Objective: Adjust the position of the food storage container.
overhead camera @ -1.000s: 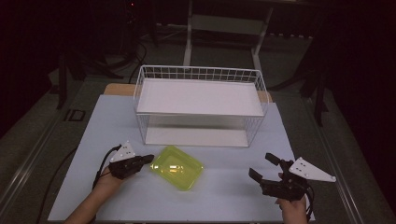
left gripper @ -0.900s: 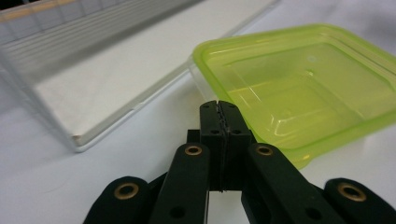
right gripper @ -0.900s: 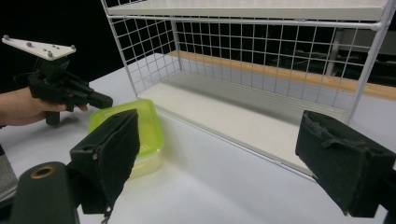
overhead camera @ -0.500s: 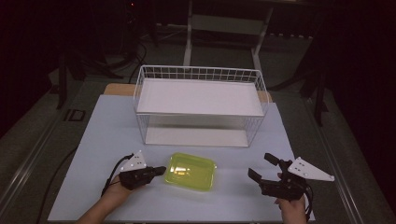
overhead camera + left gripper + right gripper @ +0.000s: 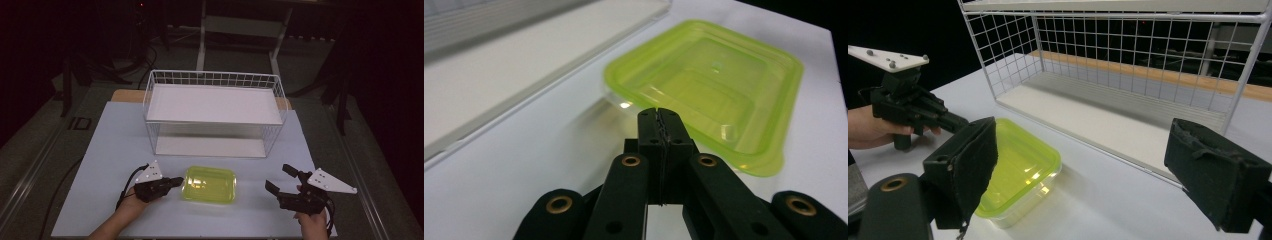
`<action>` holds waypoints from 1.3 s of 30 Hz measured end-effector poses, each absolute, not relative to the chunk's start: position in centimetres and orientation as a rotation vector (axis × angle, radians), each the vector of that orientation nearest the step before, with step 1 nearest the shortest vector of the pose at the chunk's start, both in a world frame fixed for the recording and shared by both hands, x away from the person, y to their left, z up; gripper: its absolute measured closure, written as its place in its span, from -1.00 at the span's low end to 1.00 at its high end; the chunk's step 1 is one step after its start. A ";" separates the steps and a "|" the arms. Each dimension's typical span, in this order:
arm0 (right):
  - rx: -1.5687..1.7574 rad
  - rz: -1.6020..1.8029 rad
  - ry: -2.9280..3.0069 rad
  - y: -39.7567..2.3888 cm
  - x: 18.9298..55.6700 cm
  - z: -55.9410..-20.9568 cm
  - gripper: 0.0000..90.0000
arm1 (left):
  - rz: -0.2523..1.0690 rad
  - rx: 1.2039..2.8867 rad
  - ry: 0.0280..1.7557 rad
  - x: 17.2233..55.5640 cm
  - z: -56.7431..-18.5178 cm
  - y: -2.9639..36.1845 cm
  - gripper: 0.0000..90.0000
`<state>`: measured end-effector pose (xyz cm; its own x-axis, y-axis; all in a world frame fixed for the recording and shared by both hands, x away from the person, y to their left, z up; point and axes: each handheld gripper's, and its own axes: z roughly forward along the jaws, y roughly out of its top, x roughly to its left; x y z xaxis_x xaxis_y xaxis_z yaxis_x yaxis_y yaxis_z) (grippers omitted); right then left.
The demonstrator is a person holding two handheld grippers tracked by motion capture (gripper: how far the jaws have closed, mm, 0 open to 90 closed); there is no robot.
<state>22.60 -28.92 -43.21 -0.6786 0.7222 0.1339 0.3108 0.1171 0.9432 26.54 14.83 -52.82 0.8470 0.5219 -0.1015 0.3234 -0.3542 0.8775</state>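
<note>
Table (image 5: pixel 110 145): pale, flat surface; carries every item listed below.
Wire basket (image 5: pixel 215 82): white mesh, standing on the far half of the table, directly behind the container and well apart from it. Holds a white shelf board at the upper level and a second white board at the base (both bare).
Container (image 5: pixel 209 183): translucent yellow-green, rectangular with rounded corners, resting flat on the table in front of the wire basket, near the table's front edge. In the left gripper view the same container (image 5: pixel 709 85) lies straight ahead of the jaws; in the right gripper view it (image 5: pixel 1020 165) lies low at the left.
Right tongs (image 5: pixel 281 179): to the right of the container, well apart from it; held in a hand at the table's front edge. Jaws spread wide (released), nothing between the pads (image 5: pixel 1220 180).
Left tongs (image 5: pixel 179 180): immediately left of the container, tips at its left rim; contact with the rim cannot be confirmed. Jaws pressed together (clenched on nothing), the two fingertips (image 5: pixel 650 122) meeting along a single seam. Held in a hand, jaws pointing toward the container.
</note>
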 end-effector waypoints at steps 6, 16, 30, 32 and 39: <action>1.001 1.578 2.048 -28.8 22.7 -43.3 -0.70 | 0.211 1.973 0.630 26.5 -52.9 14.4 1.00; 0.996 1.573 2.057 -28.7 22.6 -43.3 -0.69 | 0.174 1.960 0.636 26.0 -53.2 13.6 1.00; 0.984 1.570 2.073 -28.4 22.5 -43.5 -0.70 | 0.146 1.970 0.582 26.0 -53.2 11.6 1.00; 0.983 1.570 2.073 -28.5 22.5 -43.5 -0.70 | 0.138 1.958 0.597 26.0 -53.1 11.7 0.97; 0.972 1.578 2.074 -28.2 22.5 -43.6 -0.70 | 0.159 1.888 0.676 26.1 -51.4 12.9 0.57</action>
<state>22.50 -28.25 -43.65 -0.6997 0.7041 0.1215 0.3049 0.1404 0.9420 26.07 12.94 -51.40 0.8299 0.5215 -0.1983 0.3788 -0.2656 0.8866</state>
